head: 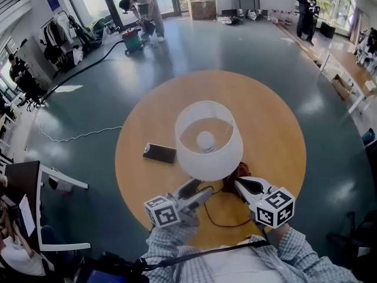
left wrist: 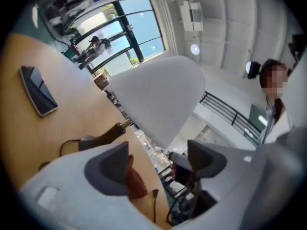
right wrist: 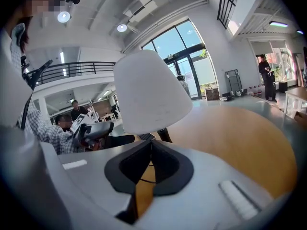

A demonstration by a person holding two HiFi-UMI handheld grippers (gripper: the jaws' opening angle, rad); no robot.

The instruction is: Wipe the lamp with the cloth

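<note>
Grey-green floor [head: 177,58] lies open all round the round wooden table [head: 277,134]. Desks line the room's left and right edges. Two people [head: 144,5] stand far off by the glass doors, well clear, and a thin cable [head: 76,137] trails over the floor to the left.

The table's far half and right side are bare. Its near edge sits just in front of the person's sleeves.

The lamp [head: 207,137] stands upright near the middle, its wide white shade overhanging the base and hiding much of the tabletop below it. Both grippers have to reach in under the shade's rim.

The left gripper [head: 199,188] lies about level at the near left of the lamp. Its jaws are wide apart with nothing between them, facing the brown stem and the shade. The right gripper [head: 240,184] comes in from the near right, jaws pressed together and empty.

A dark phone [head: 159,152] lies flat to the left of the lamp, apart from it.

The reddish-brown cloth [head: 240,171] is bunched on the table at the lamp's foot, just ahead of the right gripper's tip. A black cord [head: 221,220] loops across the near tabletop between the two grippers.
</note>
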